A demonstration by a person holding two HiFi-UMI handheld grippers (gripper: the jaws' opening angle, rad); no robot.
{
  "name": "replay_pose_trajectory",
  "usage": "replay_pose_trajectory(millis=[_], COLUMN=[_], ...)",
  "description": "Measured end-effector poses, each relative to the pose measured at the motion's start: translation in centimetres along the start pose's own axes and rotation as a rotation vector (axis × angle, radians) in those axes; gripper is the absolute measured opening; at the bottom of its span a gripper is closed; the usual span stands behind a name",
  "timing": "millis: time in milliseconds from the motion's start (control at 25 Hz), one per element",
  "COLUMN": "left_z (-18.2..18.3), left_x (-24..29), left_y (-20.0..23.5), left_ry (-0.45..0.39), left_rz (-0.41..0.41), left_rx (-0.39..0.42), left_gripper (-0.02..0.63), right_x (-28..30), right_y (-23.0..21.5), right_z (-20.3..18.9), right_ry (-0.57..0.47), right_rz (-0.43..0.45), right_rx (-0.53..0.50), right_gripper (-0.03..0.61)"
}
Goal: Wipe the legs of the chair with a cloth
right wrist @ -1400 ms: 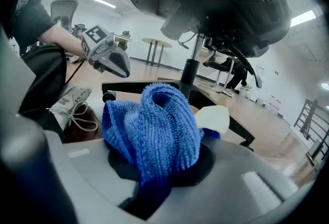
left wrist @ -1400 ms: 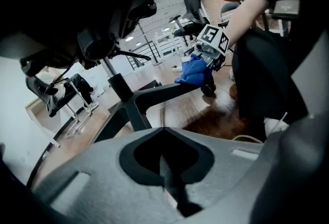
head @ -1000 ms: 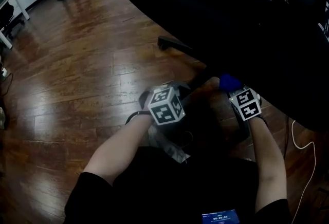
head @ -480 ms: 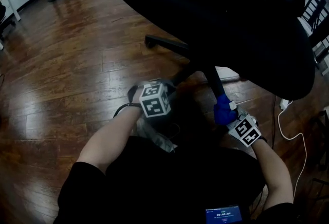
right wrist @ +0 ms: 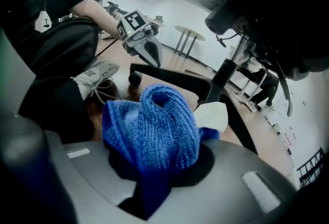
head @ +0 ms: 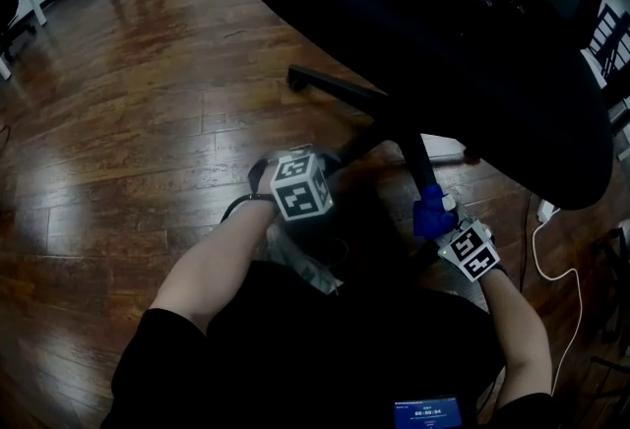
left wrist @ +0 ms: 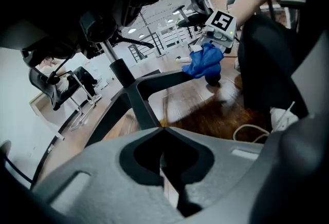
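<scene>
One cloth [right wrist: 154,125], one chair [head: 443,33], two grippers live.
Right gripper [head: 440,223] pinches the cloth by a leg [head: 417,161]; left gripper [left wrist: 162,129] closed, empty.

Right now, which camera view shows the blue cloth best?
The right gripper view: the blue cloth fills its middle, clamped in the right claw, with its knit plain to see. The left gripper view shows it small and far, at a chair leg. The head view shows only a small blue patch.
</scene>
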State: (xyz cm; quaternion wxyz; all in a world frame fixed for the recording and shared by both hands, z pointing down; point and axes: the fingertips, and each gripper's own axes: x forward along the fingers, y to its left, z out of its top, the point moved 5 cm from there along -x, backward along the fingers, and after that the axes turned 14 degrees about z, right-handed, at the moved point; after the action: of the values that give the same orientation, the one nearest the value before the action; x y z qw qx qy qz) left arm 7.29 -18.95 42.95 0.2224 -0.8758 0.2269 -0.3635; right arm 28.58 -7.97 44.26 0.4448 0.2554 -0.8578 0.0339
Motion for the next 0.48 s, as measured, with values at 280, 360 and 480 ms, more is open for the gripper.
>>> replay_pose_trajectory(millis=[280, 360, 480], left_z=[0.3, 0.2, 0.0], left_x=[0.1, 0.2, 0.2], left_y=[0.1, 0.2, 0.3], left_ry=[-0.032, -0.036, -0.034], left_rz=[-0.012, -0.017, -0.021], left_rx=[-0.025, -0.03, -0.032], left_gripper=[0.0, 0.0, 0.0], right_x=[3.8, 4.5, 4.7], right_y=[-9.5, -10.4, -10.2], right_z=[7.8, 8.9, 9.0], right_ry=[-0.064, -0.039, -0.054], right_rz=[-0.178, -0.199, -0.189], right_rx=[-0.036, -0.059, -0.059], right_gripper=[0.074, 0.075, 0.077])
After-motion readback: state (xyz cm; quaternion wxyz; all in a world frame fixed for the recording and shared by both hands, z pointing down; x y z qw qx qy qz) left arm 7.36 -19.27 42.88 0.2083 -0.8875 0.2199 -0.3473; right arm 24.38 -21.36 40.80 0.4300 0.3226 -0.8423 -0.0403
